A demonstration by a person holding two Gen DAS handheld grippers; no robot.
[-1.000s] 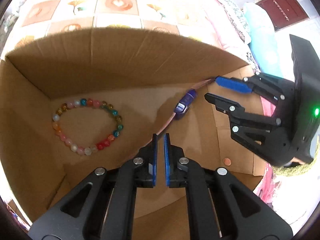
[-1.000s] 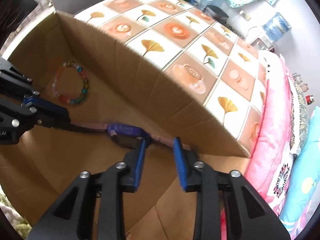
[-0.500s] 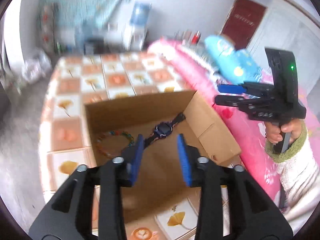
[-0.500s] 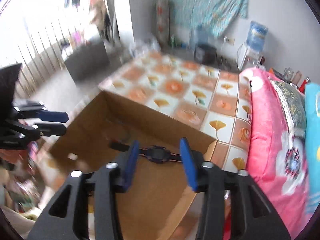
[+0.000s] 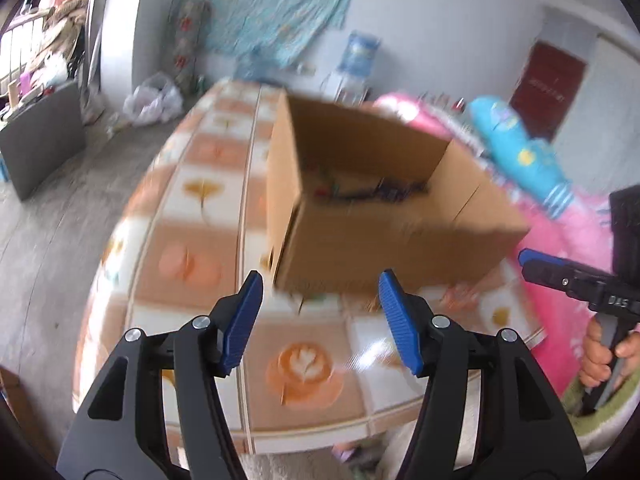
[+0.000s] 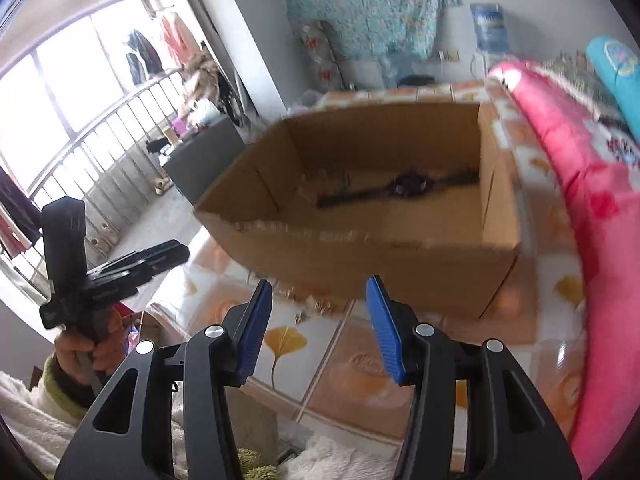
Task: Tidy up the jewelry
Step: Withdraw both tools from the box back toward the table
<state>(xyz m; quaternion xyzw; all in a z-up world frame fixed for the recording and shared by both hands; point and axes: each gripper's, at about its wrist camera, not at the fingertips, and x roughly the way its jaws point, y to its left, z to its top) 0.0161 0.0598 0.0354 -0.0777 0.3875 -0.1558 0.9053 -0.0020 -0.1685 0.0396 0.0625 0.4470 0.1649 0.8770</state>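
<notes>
Grippers are both way back from the cardboard box [image 6: 360, 264] now. A second ago they were down inside it, right over the watch and the bead bracelet; now the whole box fits in view on the tiled table [image 5: 304, 364].

Left gripper [image 5: 320, 320] has just been opening, from nearly pinched to clearly spread, with nothing between the blue pads. Right gripper [image 6: 318, 322] has opened up a bit too, about half spread and also empty.

Watch [image 6: 408, 184] lies flat on the box floor, strap running from 9 to 3 o'clock, toward the far wall. Bracelet [image 5: 326, 184] is just a colourful smear at 9 o'clock of it in the left view, too blurred to say more.

Only writing I can make out is something like "DAS" on the right gripper's body in the left view.
</notes>
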